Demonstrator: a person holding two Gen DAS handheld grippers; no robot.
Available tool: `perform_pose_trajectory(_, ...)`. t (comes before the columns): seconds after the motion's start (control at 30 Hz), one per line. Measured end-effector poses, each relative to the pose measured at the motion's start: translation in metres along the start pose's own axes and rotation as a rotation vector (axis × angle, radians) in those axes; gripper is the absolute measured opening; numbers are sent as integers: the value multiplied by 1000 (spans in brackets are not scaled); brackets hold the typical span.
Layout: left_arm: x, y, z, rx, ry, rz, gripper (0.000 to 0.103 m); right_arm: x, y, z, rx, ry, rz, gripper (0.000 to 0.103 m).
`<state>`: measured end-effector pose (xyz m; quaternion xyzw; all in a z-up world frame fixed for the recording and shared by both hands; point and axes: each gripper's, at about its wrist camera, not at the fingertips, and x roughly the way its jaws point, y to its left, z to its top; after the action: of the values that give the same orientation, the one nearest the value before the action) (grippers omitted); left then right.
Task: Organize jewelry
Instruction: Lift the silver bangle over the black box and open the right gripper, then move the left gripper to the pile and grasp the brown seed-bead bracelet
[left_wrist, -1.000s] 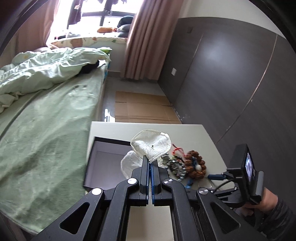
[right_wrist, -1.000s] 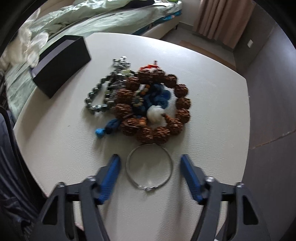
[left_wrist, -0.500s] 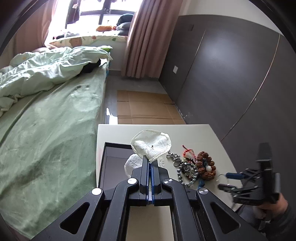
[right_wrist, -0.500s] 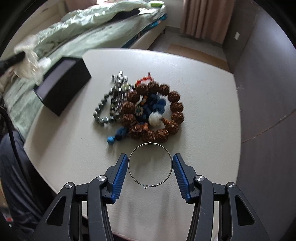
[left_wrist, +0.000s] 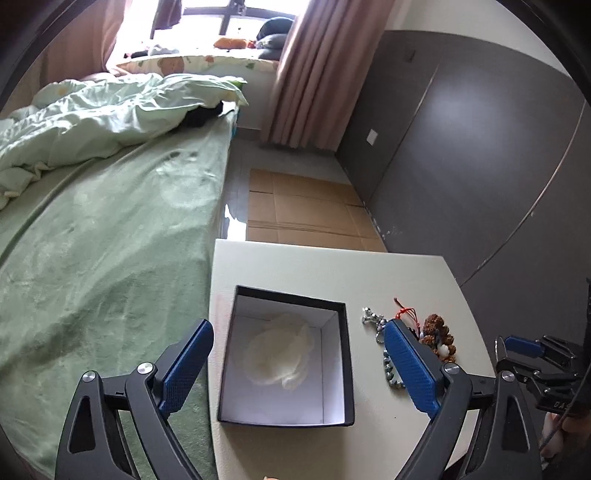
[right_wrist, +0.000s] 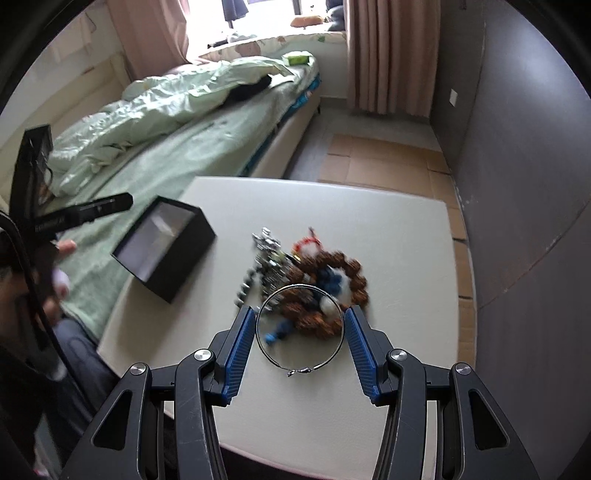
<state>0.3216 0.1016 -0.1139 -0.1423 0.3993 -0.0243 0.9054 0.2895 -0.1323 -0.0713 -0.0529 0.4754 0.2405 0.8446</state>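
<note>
My left gripper is open above a black box with a white lining. A white sheer pouch lies inside the box. My right gripper is shut on a thin silver bangle and holds it above the table. Below it lies a pile of jewelry: a brown bead bracelet, blue beads and a grey metal bead chain. The pile also shows in the left wrist view, right of the box. The box shows in the right wrist view too.
The white table stands beside a bed with green bedding. Flattened cardboard lies on the floor beyond the table. A dark grey wall runs along the right.
My left gripper opened and let the white pouch drop into the box. My right gripper closed on the silver bangle and lifted it off the table.
</note>
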Motion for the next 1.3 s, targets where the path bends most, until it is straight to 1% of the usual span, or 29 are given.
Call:
perform_pose_trajectory(0.17, -17, 13, -4, -22, -26, 9, 94, -1, 28, 19, -28, -31, 48, 51)
perform_pose_trajectory(0.23, -28, 21, -7, -32, -37, 11, 94, 6, 44, 28, -46, -35, 72, 51)
perform_pose_trajectory(0.37, -44, 36, -10, -52, -58, 21, 94, 19, 73, 42, -86, -33, 108, 51)
perform_pose_trajectory(0.53, -65, 58, -16, -88, -76, 52, 94, 36, 111, 57, -142, -28, 152, 51)
perform_pose_trajectory(0.8, -88, 85, -26, -138, -94, 89, 94, 57, 152, 73, -192, -23, 187, 52)
perform_pose_trajectory(0.83, -90, 87, -27, -144, -97, 93, 94, 58, 156, 75, -197, -29, 188, 53)
perform_pose_trajectory(0.9, -94, 91, -29, -153, -101, 101, 94, 65, 162, 79, -195, -20, 195, 61)
perform_pose_trajectory(0.93, -96, 92, -30, -158, -98, 108, 94, 68, 163, 81, -187, -12, 202, 74)
perform_pose_trajectory(0.97, -98, 93, -31, -160, -92, 115, 94, 70, 163, 81, -180, -13, 203, 82)
perform_pose_trajectory(1.07, -108, 93, -36, -161, -90, 139, 94, 76, 162, 81, -172, -18, 185, 83)
perform_pose_trajectory(1.13, -118, 92, -38, -160, -107, 151, 94, 78, 159, 79, -160, -9, 177, 83)
perform_pose_trajectory(1.2, -126, 92, -40, -174, -119, 152, 94, 74, 156, 76, -152, -24, 198, 83)
perform_pose_trajectory(1.3, -132, 88, -40, -166, -126, 161, 94, 69, 149, 72, -135, -39, 196, 83)
